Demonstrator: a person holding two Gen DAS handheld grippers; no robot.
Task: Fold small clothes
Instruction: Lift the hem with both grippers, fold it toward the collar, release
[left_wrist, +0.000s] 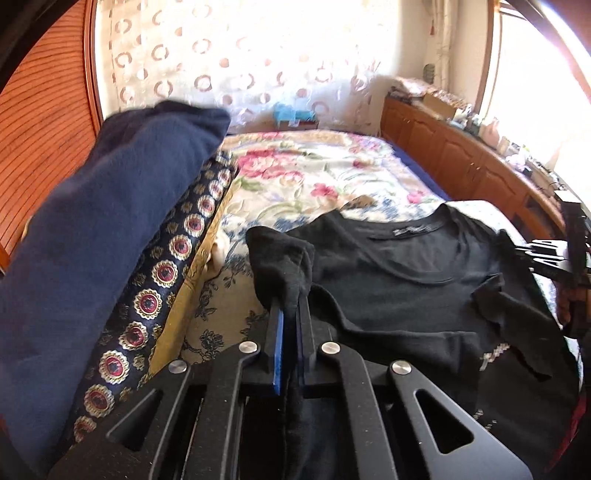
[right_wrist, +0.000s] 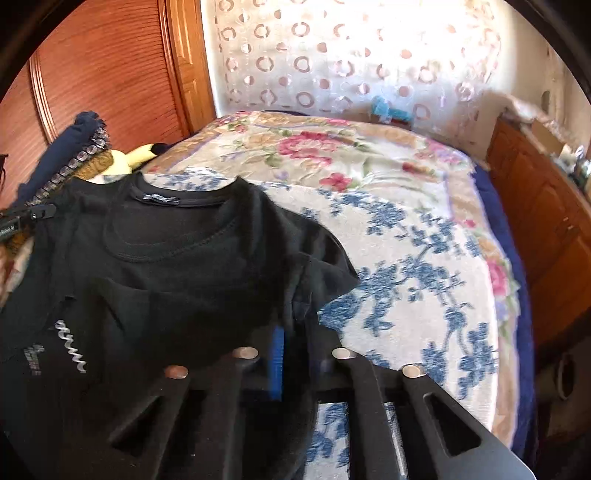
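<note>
Both the left gripper (left_wrist: 286, 314) and right gripper (right_wrist: 291, 332) pinch the black cotton T-shirt (left_wrist: 406, 266) on the floral bed (right_wrist: 406, 221); uneven pulling could skew the fold.

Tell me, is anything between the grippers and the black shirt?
No. Both already pinch the black shirt: the left gripper has its jaws shut on one bunched edge, the right gripper on the other side. The shirt lies on the floral bedspread.
</note>
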